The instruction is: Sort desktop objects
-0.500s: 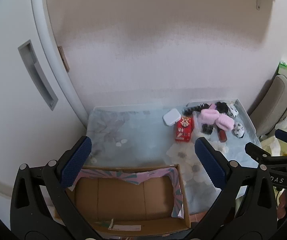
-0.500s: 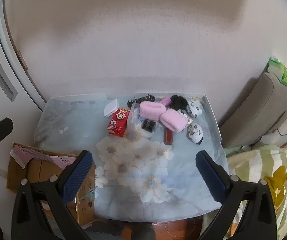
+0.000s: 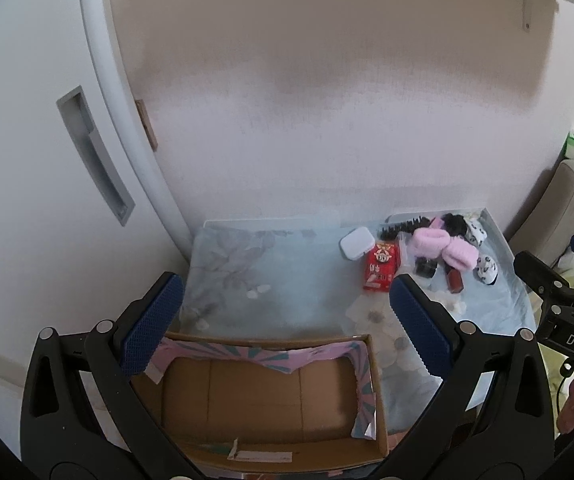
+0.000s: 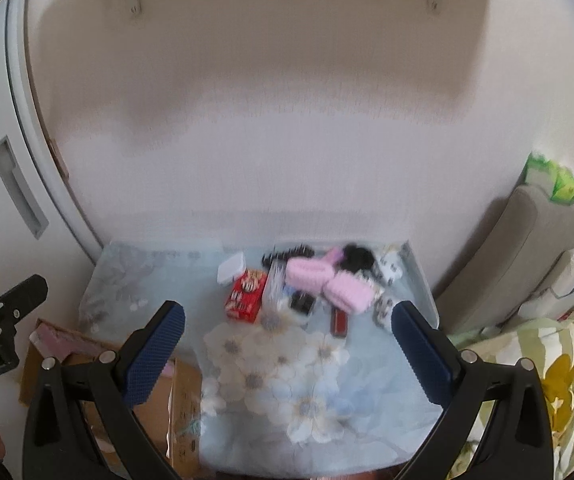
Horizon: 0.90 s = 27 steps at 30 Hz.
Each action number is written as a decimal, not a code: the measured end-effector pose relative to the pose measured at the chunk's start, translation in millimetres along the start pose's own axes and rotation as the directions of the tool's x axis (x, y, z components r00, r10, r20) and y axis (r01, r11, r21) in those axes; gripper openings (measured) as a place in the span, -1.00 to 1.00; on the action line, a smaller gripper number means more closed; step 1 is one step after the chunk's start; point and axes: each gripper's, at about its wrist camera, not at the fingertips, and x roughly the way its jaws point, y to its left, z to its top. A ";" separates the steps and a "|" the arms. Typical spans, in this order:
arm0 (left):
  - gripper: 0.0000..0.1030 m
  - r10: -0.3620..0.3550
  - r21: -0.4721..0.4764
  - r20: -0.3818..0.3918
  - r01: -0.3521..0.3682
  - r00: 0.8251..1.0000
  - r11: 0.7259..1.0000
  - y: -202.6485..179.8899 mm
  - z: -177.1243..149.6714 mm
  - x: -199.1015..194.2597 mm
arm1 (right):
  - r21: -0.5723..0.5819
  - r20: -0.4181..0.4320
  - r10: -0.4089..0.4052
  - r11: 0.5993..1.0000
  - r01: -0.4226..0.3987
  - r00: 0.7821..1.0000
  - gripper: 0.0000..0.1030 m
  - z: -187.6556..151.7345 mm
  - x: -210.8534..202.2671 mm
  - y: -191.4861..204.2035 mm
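Left wrist view. The left gripper (image 3: 287, 320) sits much as it did half a second ago, jaws spread wide and holding nothing. Below and between the jaws lies the open brown cardboard box with a torn pink-and-teal paper lining (image 3: 263, 396), its near edge cut off by the gripper body. Beyond the right jaw, on the pale blue flowered tablecloth (image 3: 287, 280), the objects to sort are heaped: a red printed snack box (image 3: 381, 266), a small white rounded case (image 3: 355, 242) just behind it, a pair of fluffy pink cuffs (image 3: 445, 246), and two black-and-white panda-patterned items (image 3: 483, 252). A dark red stick (image 3: 454, 280) and black pieces in the heap are too small to identify. The other gripper's black frame intrudes at the far right.

Right wrist view. The right gripper (image 4: 287, 338) has tilted upward since the earlier frame: more wall shows and the table sits lower. Its jaws stand wide apart, empty. The picture is motion-blurred. The heap lies ahead between the jaws, with the red snack box (image 4: 247, 296) nearer the left jaw and the pink cuffs (image 4: 327, 280) toward the right. The cardboard box (image 4: 87, 364) is partly hidden behind the left jaw. A grey sofa arm (image 4: 527, 248) and a green-yellow patterned cushion (image 4: 547, 368) lie outside the right jaw.
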 end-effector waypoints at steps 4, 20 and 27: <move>0.99 0.005 0.004 -0.001 -0.005 1.000 1.000 -0.1 -0.6 -1.0 | -0.002 0.020 -0.007 1.000 0.007 1.000 0.99 1.9 -3.3 5.4; 0.99 -0.012 0.002 -0.011 0.012 1.000 1.000 3.1 -1.0 -2.2 | -0.009 -0.033 0.038 0.999 -0.038 0.999 0.99 -8.5 2.8 1.6; 0.99 -0.009 0.005 -0.033 0.009 0.999 1.000 1.2 -1.0 3.4 | 0.010 -0.044 0.060 0.998 -0.060 0.997 0.99 -10.8 3.2 -3.5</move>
